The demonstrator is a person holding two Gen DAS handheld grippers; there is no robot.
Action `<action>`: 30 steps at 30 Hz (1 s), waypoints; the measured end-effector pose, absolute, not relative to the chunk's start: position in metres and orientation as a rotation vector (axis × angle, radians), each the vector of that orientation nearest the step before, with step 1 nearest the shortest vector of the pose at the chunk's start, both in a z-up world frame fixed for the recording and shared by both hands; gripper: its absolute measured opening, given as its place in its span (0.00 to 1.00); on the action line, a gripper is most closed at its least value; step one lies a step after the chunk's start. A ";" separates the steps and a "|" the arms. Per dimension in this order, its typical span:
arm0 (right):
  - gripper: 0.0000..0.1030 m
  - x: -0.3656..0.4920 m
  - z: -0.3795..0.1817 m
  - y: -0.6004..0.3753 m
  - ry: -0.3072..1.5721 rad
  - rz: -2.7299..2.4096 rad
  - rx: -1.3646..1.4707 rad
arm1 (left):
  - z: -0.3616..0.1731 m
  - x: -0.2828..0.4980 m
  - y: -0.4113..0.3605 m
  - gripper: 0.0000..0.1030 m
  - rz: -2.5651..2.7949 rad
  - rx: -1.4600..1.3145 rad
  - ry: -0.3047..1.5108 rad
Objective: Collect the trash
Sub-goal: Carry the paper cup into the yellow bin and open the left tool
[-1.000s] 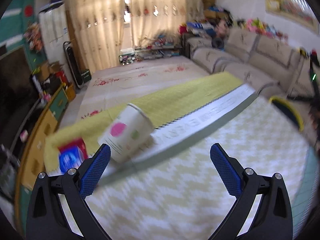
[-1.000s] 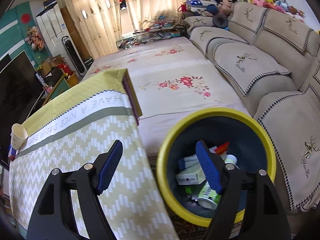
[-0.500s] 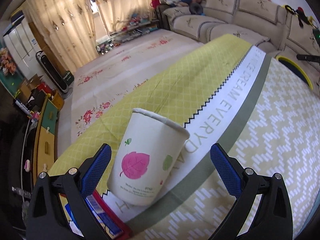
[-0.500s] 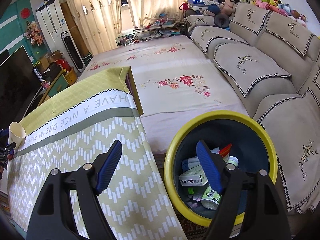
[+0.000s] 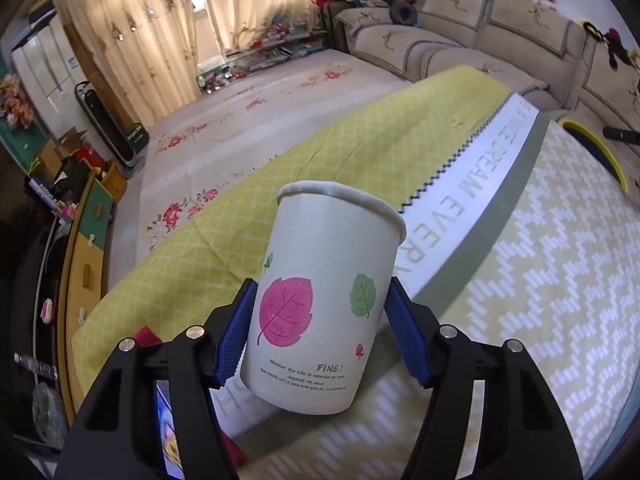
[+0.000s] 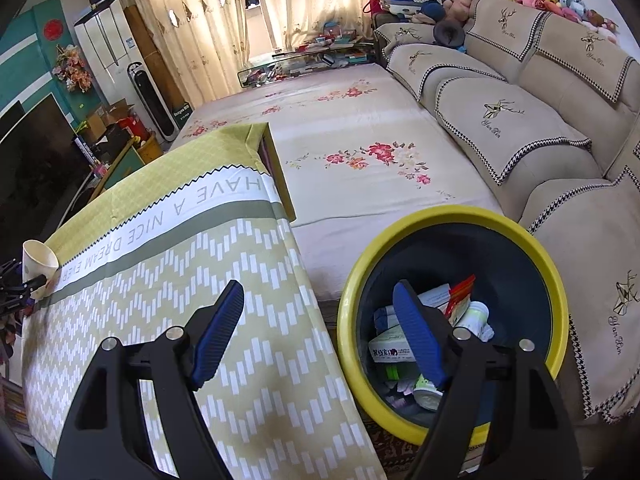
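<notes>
Clamped between the blue pads of the left gripper (image 5: 320,320): a white paper cup (image 5: 324,300) with pink and green leaf prints, tilted slightly and raised just above the yellow-green tablecloth (image 5: 540,280), a red and blue packet (image 5: 168,432) lying below the left finger. Further right, held over the table's near edge with jaws spread wide and empty, the right gripper (image 6: 320,332), its right finger overlapping the yellow-rimmed trash bin (image 6: 452,220) loaded with boxes, tubes and wrappers.
</notes>
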State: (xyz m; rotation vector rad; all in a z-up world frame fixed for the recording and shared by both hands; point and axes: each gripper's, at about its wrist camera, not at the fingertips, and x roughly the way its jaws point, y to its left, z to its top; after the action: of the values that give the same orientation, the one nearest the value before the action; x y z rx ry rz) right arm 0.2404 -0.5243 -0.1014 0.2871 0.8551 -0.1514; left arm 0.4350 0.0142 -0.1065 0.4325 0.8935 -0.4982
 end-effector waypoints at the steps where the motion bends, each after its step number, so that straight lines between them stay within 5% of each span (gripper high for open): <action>1: 0.71 0.237 -0.100 -0.525 0.851 -0.149 0.290 | -0.104 0.430 0.012 0.62 -0.494 0.422 0.889; 13: 0.71 0.163 -0.077 -0.545 0.778 -0.121 0.304 | -0.059 0.312 -0.103 0.62 -0.543 0.417 0.768; 30: 0.71 0.042 -0.074 -0.623 0.700 -0.256 0.338 | -0.065 0.243 -0.434 0.63 -0.985 0.507 0.758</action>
State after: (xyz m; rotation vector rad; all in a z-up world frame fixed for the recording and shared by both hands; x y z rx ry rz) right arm 0.0423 -0.6233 -0.0745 0.3380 0.7004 -0.2561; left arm 0.2431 -0.4336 -0.0648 0.5067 0.7578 -0.9845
